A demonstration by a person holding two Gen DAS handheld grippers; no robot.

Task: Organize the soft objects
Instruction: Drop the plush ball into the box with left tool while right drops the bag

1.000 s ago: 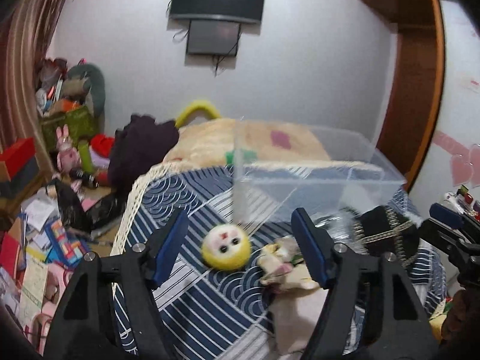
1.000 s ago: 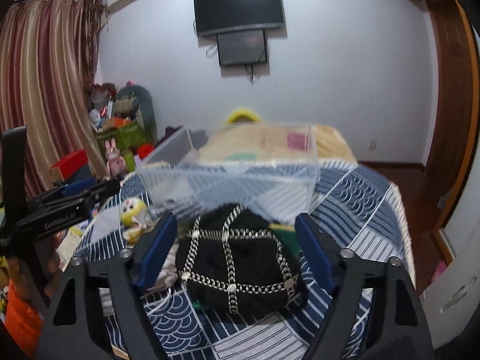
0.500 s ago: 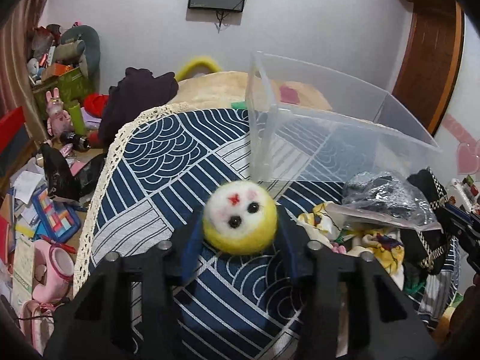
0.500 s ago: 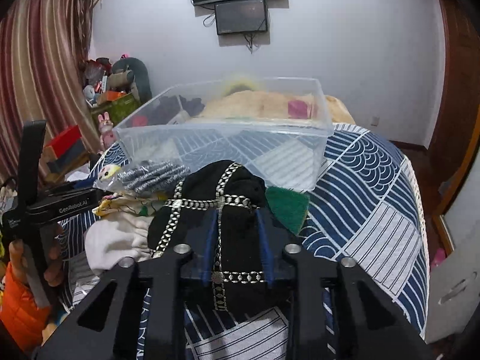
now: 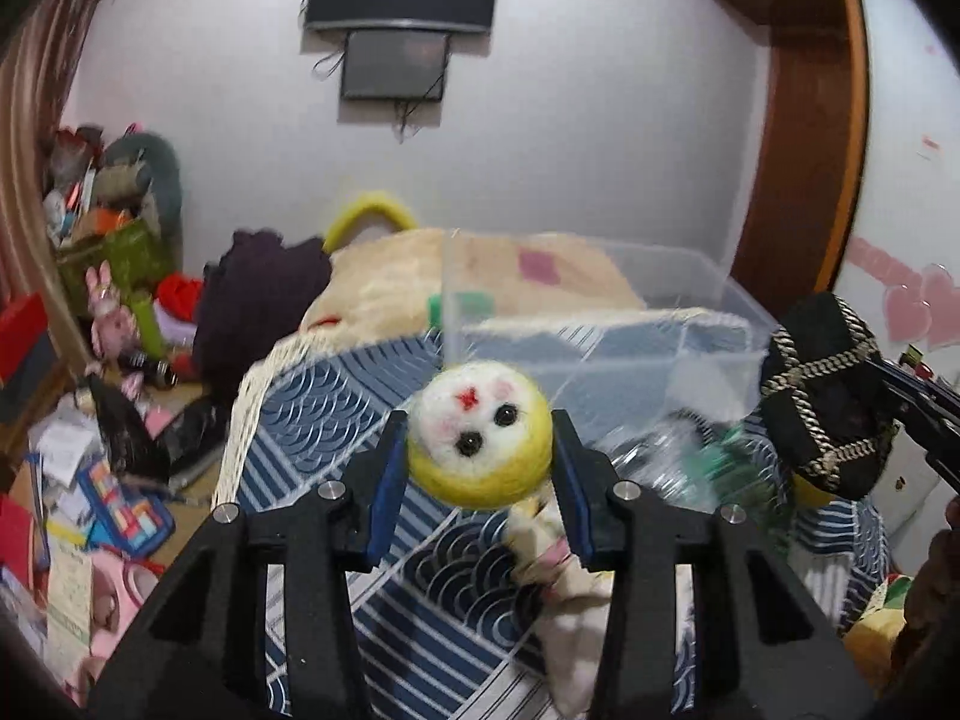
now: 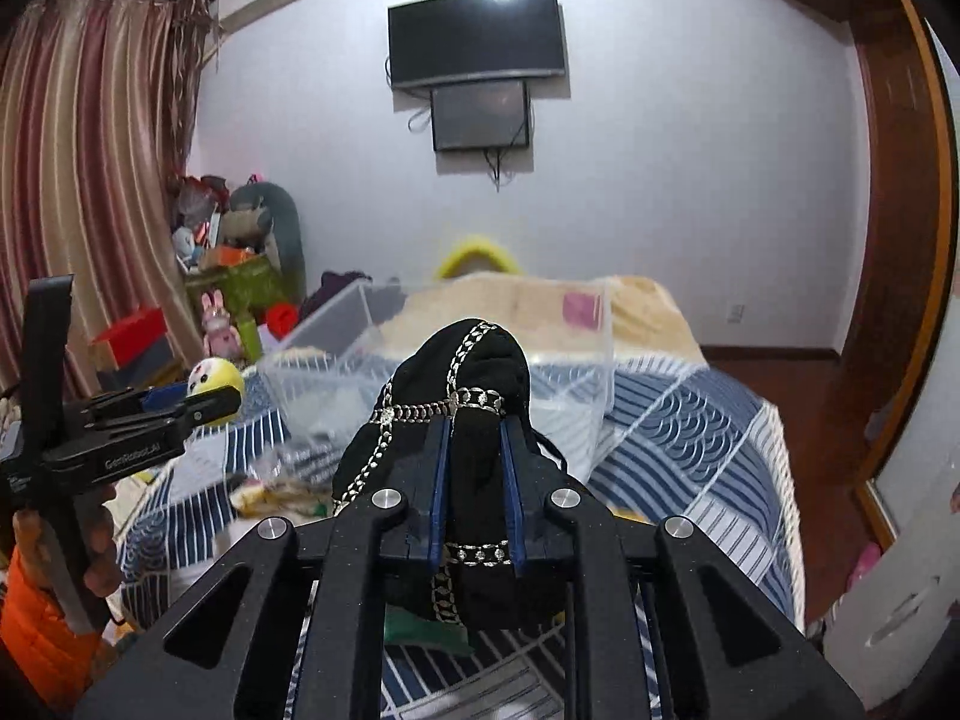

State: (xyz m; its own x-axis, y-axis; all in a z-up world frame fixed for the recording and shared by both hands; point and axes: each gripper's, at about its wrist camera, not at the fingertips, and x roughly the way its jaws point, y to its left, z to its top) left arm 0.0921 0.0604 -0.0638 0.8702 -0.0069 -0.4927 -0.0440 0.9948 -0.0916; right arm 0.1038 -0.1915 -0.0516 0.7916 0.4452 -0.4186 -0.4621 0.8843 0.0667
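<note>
Left gripper (image 5: 480, 450): jaws clenched on a yellow felt ball (image 5: 479, 433) with a white face, black bead eyes and a red mark, held clear above the bedspread (image 5: 312, 414). Right gripper (image 6: 474, 462): jaws clenched on a black fabric bundle (image 6: 468, 372) crossed with metallic chain trim, also lifted off the bed. The left view alone shows the ball's face head-on, plus a cream cloth (image 5: 570, 570) and a crinkled clear bag (image 5: 660, 456) lying on the blue-and-white spread beneath; the black bundle appears there only at the right edge. The right view alone shows the left gripper from the side (ball a small yellow dot at far left), a hand with an orange sleeve (image 6: 36, 618) on its handle, and a green piece (image 6: 426, 630) under the bundle. Clear plastic bin (image 5: 600, 324): open-topped, standing on the bed just beyond both held items; its near wall lies between the grippers and its interior, and the air above its rim is free. The spread's fringed edge (image 5: 240, 420) falls away on the left. Beyond that edge: floor clutter of papers, toys and a pink rabbit doll (image 5: 111, 312). Behind the bin: beige blanket (image 5: 384, 276), dark garment (image 5: 258, 294), wall-mounted television (image 6: 477, 36).
</note>
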